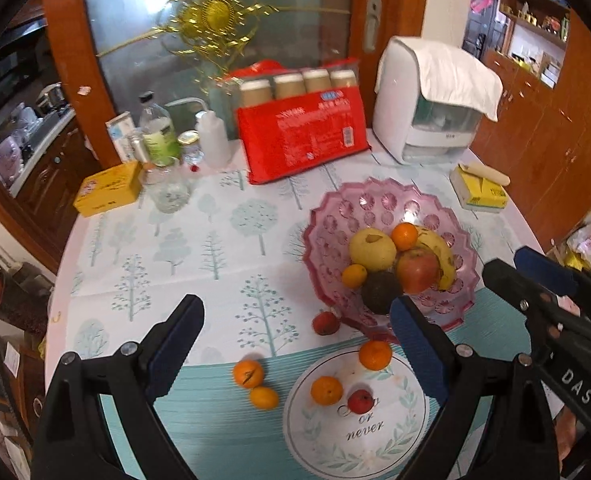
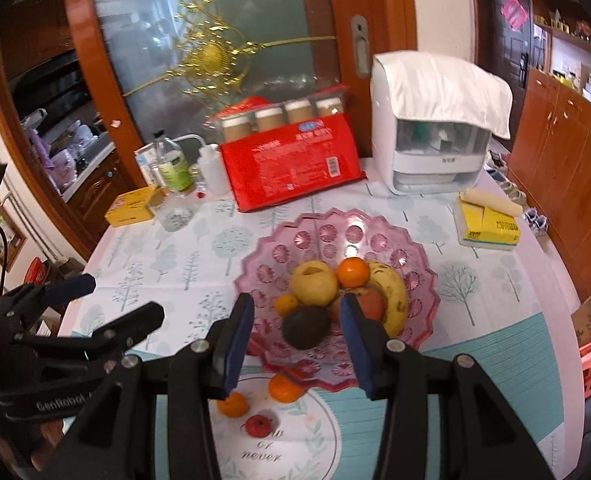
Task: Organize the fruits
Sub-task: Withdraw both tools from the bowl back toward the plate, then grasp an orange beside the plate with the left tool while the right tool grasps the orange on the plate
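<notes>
Loose oranges (image 1: 248, 373) and small red fruits (image 1: 362, 401) sit on the near table (image 1: 199, 248), just short of the pink bowl (image 1: 375, 204). They're light, round and roll-prone, so pinch across the middle. Left tongs (image 1: 295, 344) gape wide, right tongs (image 2: 295, 340) narrower, both empty.

- Worktop (image 1: 215, 240) under a tree-print cloth.
- Pink fruit bowl (image 1: 379, 208) right of centre.
- Loose oranges (image 1: 248, 374) and small red fruits (image 1: 325, 323) near.
- Red package (image 1: 303, 140), bottles (image 1: 159, 132) far.

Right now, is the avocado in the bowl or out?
In: the avocado sits inside the pink bowl, at its near edge beside the apple.
</notes>
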A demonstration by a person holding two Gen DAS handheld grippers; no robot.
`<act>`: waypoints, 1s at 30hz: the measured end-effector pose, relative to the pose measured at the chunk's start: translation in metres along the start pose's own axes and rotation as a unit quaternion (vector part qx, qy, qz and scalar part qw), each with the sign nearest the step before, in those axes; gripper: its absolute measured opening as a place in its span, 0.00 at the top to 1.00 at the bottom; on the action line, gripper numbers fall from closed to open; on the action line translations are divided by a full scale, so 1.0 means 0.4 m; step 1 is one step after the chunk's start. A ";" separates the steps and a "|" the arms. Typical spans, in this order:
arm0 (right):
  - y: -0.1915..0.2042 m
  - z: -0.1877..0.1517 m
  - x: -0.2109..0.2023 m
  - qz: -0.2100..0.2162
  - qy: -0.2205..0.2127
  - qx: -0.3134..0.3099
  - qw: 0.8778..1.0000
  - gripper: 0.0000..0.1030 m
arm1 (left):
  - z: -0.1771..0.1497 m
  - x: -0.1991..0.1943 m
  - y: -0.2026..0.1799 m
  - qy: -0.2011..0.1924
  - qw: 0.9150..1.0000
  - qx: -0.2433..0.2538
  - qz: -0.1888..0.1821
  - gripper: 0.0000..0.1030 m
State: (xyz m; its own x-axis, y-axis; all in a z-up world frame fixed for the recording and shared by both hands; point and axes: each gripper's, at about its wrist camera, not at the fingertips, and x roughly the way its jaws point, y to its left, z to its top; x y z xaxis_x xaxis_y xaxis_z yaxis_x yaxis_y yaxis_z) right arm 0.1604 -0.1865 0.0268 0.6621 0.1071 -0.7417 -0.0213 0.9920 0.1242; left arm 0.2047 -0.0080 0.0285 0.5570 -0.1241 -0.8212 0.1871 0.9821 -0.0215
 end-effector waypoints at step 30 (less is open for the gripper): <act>0.185 -0.271 0.181 0.037 0.110 -0.049 0.992 0.56 | -0.216 0.187 0.268 0.098 0.994 0.004 -0.049 0.10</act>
State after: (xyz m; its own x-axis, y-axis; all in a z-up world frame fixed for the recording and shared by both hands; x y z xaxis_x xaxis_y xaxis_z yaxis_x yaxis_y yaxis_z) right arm 0.1255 -0.0980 -0.0892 0.4767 0.1805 -0.8603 -0.1431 0.9816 0.1267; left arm 0.1965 0.1005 -0.0848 0.3672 -0.1884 -0.9108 0.2389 0.9655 -0.1034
